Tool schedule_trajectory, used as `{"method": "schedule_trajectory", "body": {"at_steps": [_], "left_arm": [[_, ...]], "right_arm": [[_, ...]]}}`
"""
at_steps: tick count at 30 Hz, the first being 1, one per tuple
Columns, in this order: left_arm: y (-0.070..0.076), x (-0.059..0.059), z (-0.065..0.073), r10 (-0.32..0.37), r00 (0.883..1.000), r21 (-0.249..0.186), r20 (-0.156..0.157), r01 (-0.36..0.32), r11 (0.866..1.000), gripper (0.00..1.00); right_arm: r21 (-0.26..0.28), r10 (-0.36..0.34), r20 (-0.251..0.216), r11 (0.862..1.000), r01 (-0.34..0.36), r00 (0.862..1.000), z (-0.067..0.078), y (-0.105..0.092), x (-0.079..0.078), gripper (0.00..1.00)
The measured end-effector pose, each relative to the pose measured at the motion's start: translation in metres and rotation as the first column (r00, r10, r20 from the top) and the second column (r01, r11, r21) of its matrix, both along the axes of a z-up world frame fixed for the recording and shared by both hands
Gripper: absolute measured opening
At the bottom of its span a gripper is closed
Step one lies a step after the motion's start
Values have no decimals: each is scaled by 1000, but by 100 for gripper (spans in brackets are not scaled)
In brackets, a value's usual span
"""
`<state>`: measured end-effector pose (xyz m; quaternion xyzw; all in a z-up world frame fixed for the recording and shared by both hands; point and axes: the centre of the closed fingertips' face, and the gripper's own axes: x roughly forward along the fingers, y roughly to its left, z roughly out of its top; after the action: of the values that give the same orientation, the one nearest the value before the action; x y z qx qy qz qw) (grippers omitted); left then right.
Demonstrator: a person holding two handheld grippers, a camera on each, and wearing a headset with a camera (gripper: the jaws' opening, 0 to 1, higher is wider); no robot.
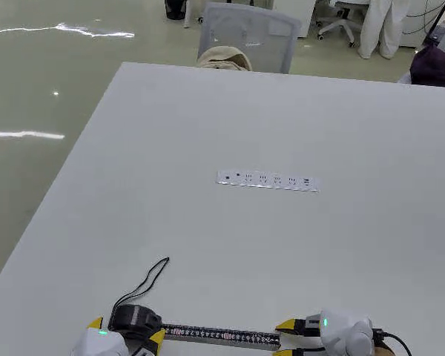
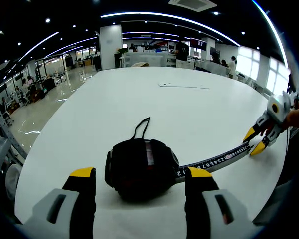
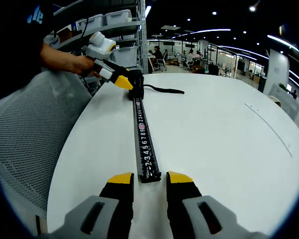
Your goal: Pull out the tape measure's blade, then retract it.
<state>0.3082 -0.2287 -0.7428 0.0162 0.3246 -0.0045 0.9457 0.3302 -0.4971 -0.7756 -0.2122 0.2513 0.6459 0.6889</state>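
At the table's (image 1: 230, 245) near edge the left gripper (image 2: 140, 174) stands wide astride the case (image 2: 139, 162), a slim gap on either side, likely to steady it. The blade (image 3: 143, 134) lies drawn out flat to the right gripper (image 3: 149, 180), whose narrowly parted jaws bracket its end unclamped, seemingly ready for retraction. The cord (image 1: 150, 278) trails beyond.

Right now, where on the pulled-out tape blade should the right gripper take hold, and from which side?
Take the blade's free end, coming straight along its length from beyond the tip. The blade lies flat on the table, so only the end tab likely offers purchase, and the right gripper lines up with it, fingers open either side.
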Motion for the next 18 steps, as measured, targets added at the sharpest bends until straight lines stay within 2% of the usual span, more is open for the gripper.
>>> {"method": "schedule_trajectory", "body": {"at_steps": [7, 18], "left_arm": [[0, 2, -2, 12, 1000, -13, 3, -12, 1000, 68], [-1, 1, -4, 35, 999, -17, 10, -35, 999, 67]], "right_arm": [[5, 17, 0, 1000, -17, 1000, -1, 2, -1, 15], [6, 14, 16, 1000, -14, 1000, -2, 2, -2, 13]]}}
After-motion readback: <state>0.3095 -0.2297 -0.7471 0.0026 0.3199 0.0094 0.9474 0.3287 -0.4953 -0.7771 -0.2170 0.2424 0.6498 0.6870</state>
